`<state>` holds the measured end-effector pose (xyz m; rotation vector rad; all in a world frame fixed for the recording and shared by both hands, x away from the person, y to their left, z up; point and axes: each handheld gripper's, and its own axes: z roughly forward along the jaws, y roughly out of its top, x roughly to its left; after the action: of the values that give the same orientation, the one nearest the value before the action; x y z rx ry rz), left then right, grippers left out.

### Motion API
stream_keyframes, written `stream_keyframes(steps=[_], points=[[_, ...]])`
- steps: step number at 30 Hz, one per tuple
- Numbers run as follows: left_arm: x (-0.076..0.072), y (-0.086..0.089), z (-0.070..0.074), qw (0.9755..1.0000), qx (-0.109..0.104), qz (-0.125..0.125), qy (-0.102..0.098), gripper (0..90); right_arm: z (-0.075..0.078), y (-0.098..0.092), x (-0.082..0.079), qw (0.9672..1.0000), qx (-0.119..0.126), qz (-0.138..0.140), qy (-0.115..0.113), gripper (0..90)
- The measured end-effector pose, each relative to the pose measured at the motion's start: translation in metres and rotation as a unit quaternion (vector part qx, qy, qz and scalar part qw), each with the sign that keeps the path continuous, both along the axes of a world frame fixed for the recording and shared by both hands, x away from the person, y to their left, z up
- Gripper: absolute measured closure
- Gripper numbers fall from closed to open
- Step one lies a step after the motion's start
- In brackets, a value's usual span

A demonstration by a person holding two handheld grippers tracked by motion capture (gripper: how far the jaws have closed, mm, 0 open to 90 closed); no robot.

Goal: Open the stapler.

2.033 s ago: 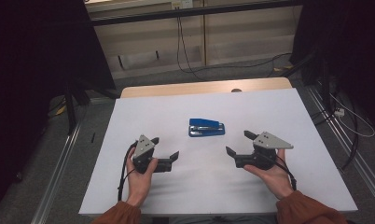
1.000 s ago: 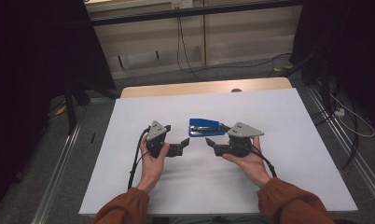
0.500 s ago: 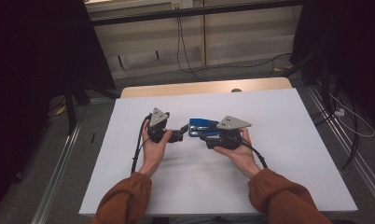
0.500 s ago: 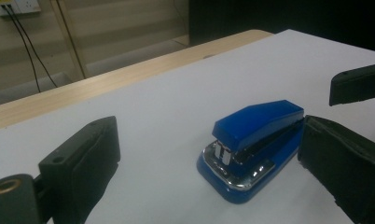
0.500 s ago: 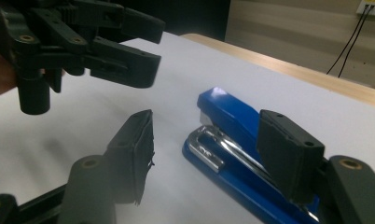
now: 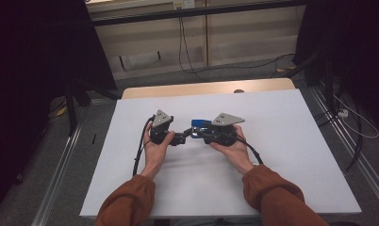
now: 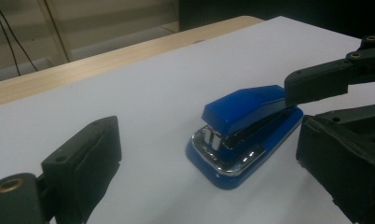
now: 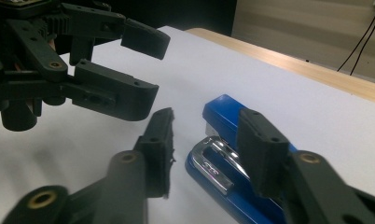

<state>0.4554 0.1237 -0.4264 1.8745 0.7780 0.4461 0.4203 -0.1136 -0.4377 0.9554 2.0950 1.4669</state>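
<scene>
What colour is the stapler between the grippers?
Glossy blue plastic stapler with chrome metal inside; clearest in the left gripper view.

My jaws are matte black, with brass-coloured pivot bushings. The stapler [image 7: 245, 133] between my grippers is glossy blue with a bright chrome staple channel. The bench [image 6: 291, 155] is covered in plain white, with a pale wood strip along its far edge. My sleeves [image 6: 272, 195] are rust orange. Each gripper carries a grey plate [image 6: 227, 118].

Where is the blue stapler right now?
In the high view the blue stapler lies mid-table on the white sheet, between the left claw and the right claw.
</scene>
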Motion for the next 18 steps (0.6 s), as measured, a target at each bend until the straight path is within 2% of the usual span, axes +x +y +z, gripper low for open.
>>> stream_keyframes(steps=[2, 3, 5, 8, 12, 15, 18], points=[[0.001, 0.002, 0.0, 1.0, -0.005, 0.004, 0.003, 6.9, -0.002, 0.0, 0.002, 1.0, 0.001, 0.006, 0.005, 68.1], [0.002, 0.003, -0.001, 1.0, -0.002, 0.007, 0.004, 6.8, -0.002, 0.001, 0.003, 1.0, -0.001, 0.006, 0.008, 71.0], [0.003, 0.003, -0.004, 0.9999, 0.006, 0.01, 0.004, 6.6, -0.003, 0.002, 0.005, 0.9996, -0.003, 0.01, 0.028, 78.6], [0.005, 0.002, -0.008, 0.9997, 0.017, 0.015, -0.001, 6.4, -0.005, 0.004, 0.008, 0.9995, -0.002, 0.005, 0.031, 90.0], [0.007, 0.001, -0.011, 0.9995, 0.02, 0.022, 0.006, 6.3, -0.006, 0.006, 0.013, 0.999, -0.006, 0.003, 0.044, 90.0], [0.007, 0.001, -0.013, 0.9996, 0.02, 0.009, 0.015, 7.4, -0.007, 0.006, 0.014, 0.9987, -0.012, 0.006, 0.048, 90.0], [0.006, 0.0, -0.014, 0.9994, 0.03, 0.009, 0.015, 18.1, -0.009, 0.005, 0.015, 0.9985, -0.018, 0.004, 0.051, 90.0]])
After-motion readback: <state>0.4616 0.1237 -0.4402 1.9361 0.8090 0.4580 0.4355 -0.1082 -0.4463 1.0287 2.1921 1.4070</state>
